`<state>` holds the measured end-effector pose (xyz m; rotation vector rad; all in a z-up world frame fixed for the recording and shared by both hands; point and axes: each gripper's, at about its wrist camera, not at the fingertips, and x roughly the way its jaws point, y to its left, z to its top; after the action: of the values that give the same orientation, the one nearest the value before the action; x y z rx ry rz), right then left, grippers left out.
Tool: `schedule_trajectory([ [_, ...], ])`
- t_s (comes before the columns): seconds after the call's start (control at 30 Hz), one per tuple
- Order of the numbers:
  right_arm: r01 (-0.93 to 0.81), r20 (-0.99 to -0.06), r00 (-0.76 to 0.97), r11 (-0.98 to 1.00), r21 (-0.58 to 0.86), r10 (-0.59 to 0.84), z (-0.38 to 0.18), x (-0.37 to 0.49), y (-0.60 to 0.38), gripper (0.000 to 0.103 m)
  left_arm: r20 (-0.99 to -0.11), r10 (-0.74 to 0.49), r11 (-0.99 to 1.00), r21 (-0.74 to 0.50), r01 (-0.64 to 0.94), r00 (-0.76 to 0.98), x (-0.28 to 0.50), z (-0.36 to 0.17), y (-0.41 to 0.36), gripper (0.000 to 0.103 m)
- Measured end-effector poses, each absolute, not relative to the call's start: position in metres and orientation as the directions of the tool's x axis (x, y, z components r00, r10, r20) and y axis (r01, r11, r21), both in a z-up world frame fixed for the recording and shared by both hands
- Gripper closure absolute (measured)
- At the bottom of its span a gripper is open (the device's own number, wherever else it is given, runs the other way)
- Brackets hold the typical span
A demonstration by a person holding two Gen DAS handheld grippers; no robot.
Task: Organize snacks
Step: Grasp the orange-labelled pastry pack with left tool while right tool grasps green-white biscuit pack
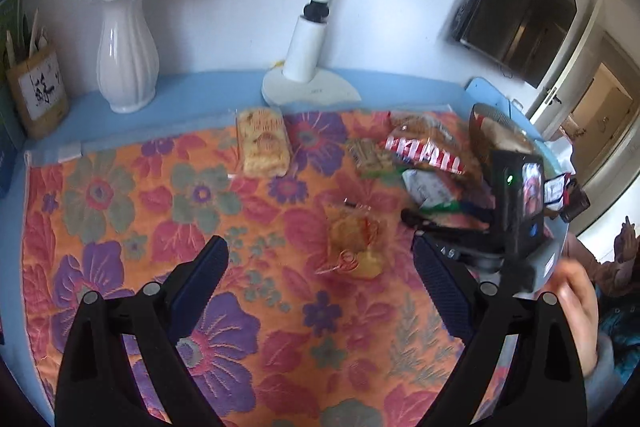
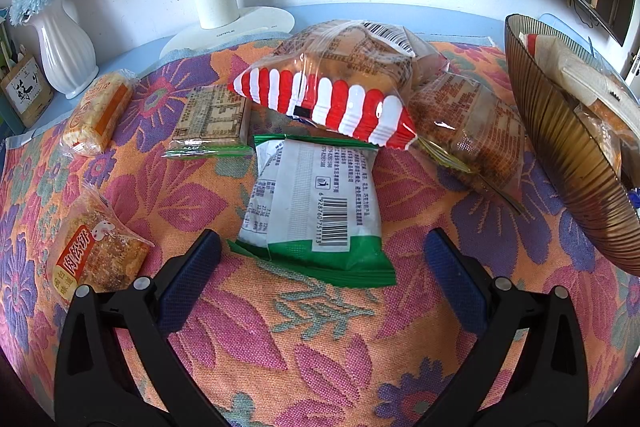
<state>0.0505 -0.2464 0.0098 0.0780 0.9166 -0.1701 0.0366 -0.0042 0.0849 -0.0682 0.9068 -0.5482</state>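
Observation:
In the left wrist view my left gripper (image 1: 320, 267) is open above the floral cloth (image 1: 120, 195). A clear packet with a golden pastry (image 1: 354, 245) lies just ahead, between the fingertips and nearer the right one, and neither pad touches it. A rice cracker packet (image 1: 262, 143) lies farther back. My right gripper (image 2: 322, 255) is open low over a green and white packet (image 2: 316, 203). Its fingers stand on either side of the packet's near end without pressing. Behind it lie a red and white striped packet (image 2: 332, 103), a biscuit packet (image 2: 212, 119) and a clear bread packet (image 2: 472, 131).
A brown ribbed bowl (image 2: 568, 155) holding several snacks stands at the right. A meat floss pastry packet (image 2: 96, 255) lies at the left. A white vase (image 1: 126, 55), a white lamp base (image 1: 308, 87) and a pencil holder (image 1: 36, 95) line the back edge. A hand (image 1: 576, 307) holds the right gripper.

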Motion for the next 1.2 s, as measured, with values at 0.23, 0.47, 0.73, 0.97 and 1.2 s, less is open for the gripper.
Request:
schedule_trajectory([
  [0.23,0.136,-0.812,0.577,0.991,-0.012,-0.089,0.011,0.052,-0.247,0.003,-0.778,-0.469,0.844,-0.256,0.471,0.417,0.044,0.052,-0.042,0.01],
  [0.47,-0.073,-0.883,0.451,0.992,0.106,0.128,0.02,0.037,-0.272,0.003,-0.811,-0.444,0.84,-0.228,0.493,0.382,0.05,0.041,-0.054,0.01],
  [0.73,0.163,-0.834,0.551,0.974,0.156,0.041,0.04,0.051,-0.285,0.003,-0.812,-0.42,0.847,-0.191,0.495,0.405,0.059,0.015,-0.074,0.011],
  [0.97,0.155,-0.842,0.535,0.988,0.016,-0.07,0.015,0.079,-0.25,0.003,-0.819,-0.322,0.847,-0.026,0.53,0.475,0.044,0.008,-0.094,0.011],
  [1.2,0.148,-0.804,0.591,0.989,0.022,-0.07,0.021,0.072,-0.252,0.041,-0.801,-0.321,0.853,-0.012,0.521,0.506,0.042,0.011,-0.096,0.039],
])
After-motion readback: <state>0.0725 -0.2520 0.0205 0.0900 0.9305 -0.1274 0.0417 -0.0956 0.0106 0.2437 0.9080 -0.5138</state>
